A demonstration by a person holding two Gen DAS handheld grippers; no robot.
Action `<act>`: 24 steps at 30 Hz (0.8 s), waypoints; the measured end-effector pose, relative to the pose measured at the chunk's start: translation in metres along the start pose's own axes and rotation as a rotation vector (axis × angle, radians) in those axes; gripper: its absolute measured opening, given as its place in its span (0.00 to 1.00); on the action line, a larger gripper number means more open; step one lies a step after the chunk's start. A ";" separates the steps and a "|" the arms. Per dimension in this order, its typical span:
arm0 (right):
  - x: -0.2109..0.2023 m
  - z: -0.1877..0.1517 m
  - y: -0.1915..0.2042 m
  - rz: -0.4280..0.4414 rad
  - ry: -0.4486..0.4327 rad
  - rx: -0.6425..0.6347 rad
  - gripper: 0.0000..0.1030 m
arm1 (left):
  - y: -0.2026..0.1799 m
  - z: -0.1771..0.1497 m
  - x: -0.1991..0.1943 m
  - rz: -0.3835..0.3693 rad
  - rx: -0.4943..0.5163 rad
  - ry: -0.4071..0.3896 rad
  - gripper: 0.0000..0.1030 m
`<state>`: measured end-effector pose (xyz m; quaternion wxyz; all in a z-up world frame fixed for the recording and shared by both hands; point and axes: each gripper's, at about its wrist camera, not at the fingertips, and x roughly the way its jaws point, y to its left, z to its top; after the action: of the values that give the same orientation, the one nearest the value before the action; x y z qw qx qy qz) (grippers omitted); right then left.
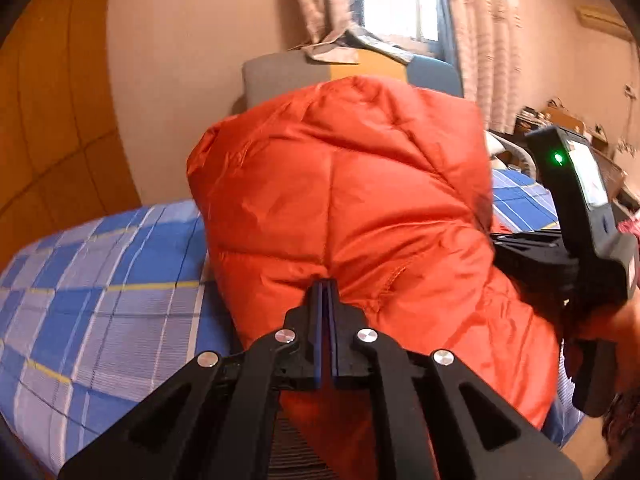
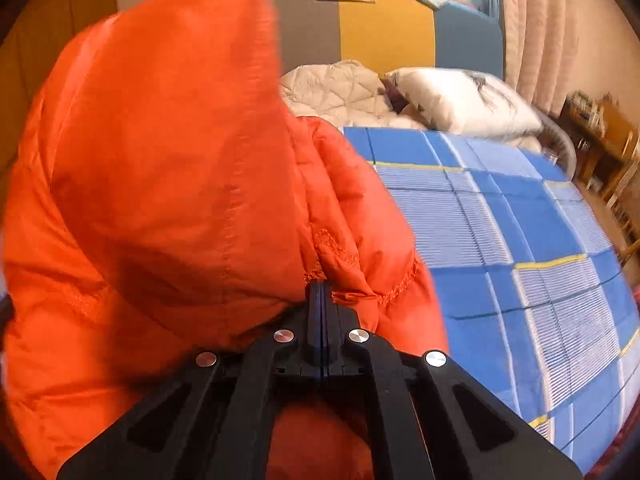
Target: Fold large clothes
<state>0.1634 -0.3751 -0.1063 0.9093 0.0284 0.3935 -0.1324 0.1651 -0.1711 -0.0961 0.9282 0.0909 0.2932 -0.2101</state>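
A large orange puffer jacket is held up above a bed with a blue checked sheet. My left gripper is shut on a fold of the jacket near a stitched hem. My right gripper is shut on another edge of the jacket, which bulges up and fills the left half of that view. The right gripper's body shows at the right of the left wrist view, close beside the jacket.
The checked sheet spreads to the right. White quilted bedding and a pillow lie at the head of the bed against a grey, yellow and blue headboard. Curtains, a window and wooden furniture stand at the far right.
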 end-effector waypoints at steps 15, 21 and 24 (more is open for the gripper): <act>-0.036 0.021 0.035 0.131 -0.060 -0.121 0.00 | -0.022 0.008 0.016 0.157 0.069 0.012 0.00; -0.003 0.013 0.027 0.077 0.003 -0.121 0.00 | -0.014 0.012 0.018 0.226 0.089 0.013 0.01; 0.006 0.009 0.021 0.087 0.016 -0.094 0.00 | -0.018 0.020 0.021 0.229 0.096 0.010 0.00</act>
<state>0.1798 -0.3575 -0.1057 0.9114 0.0040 0.4049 -0.0738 0.1823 -0.2001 -0.0930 0.9393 0.1692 0.2750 -0.1161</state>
